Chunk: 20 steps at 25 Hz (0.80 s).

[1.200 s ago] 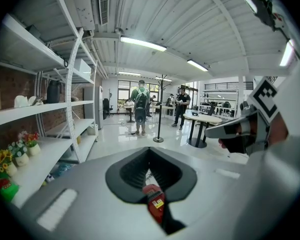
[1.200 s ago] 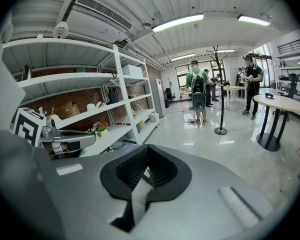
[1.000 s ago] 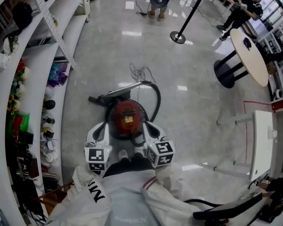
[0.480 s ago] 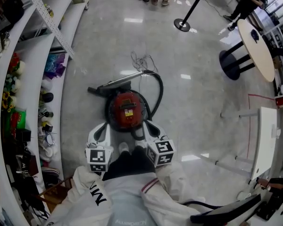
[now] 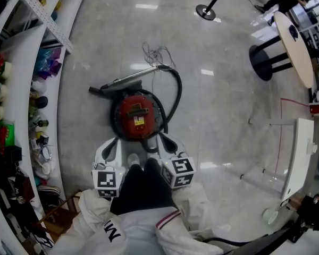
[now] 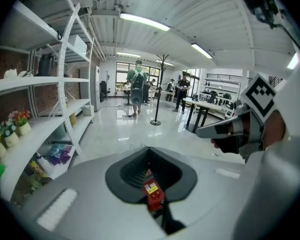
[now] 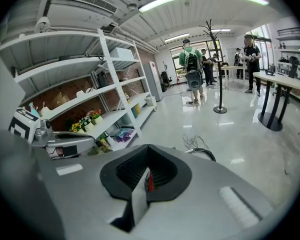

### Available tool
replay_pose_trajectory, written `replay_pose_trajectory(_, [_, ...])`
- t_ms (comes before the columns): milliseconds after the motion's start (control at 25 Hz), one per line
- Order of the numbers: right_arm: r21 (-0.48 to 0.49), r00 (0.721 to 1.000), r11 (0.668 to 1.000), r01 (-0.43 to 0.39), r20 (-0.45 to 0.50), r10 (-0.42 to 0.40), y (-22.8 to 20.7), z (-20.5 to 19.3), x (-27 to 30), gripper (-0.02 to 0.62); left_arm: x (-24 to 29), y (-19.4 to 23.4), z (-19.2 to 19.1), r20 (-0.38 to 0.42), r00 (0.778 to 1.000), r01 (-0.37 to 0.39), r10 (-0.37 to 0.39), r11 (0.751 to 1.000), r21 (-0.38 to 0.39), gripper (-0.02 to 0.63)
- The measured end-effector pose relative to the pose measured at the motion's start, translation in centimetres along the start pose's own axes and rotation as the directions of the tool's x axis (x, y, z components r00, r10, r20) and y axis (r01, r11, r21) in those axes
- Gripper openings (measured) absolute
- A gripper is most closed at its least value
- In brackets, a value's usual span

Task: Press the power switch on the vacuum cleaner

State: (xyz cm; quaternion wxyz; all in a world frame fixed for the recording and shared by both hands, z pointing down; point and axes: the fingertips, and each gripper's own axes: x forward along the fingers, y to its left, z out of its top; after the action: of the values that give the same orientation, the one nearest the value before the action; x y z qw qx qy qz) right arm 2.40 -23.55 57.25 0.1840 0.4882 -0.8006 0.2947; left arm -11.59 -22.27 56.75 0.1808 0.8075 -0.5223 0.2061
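The red round vacuum cleaner (image 5: 135, 116) lies on the grey floor, its black hose (image 5: 173, 97) looping to a wand (image 5: 128, 81) behind it. In the head view my left gripper (image 5: 115, 141) and right gripper (image 5: 162, 137) hover side by side just short of its near edge, touching nothing. Both look shut and empty. In the left gripper view the left gripper (image 6: 150, 159) shows a sliver of the vacuum's red top (image 6: 152, 195) through the slit between its jaws. The right gripper (image 7: 148, 168) likewise shows a red sliver (image 7: 149, 182).
White shelves (image 5: 21, 62) with flowers and small goods run along the left. A loose cord (image 5: 155, 52) lies beyond the wand. A stanchion base (image 5: 208, 11), a round table (image 5: 293, 44) and a white table (image 5: 300, 153) stand to the right. People stand far off (image 7: 191, 69).
The head view has shifted forward and left. The vacuum now sits higher in the picture, a little farther from both grippers, which keep their side-by-side pose.
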Motion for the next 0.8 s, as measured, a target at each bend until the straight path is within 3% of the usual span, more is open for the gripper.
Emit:
replay_pose_trajectory(360, [-0.004,0.998,1.000,-0.018,-0.056,0.018,-1.1,-3.0,3.0,0.000,2.8,-0.5,-3.6,-0.030,1.000,-0.004,0.003,0.999,-0.034,0.000])
replay_pose_trajectory(800, [-0.014,0.991,1.000,-0.012,-0.134,0.010,-4.5,-7.3,7.4,0.000,7.1,2.2,-8.1,-0.071,0.994,-0.089,0.085,0.994,-0.059,0.000])
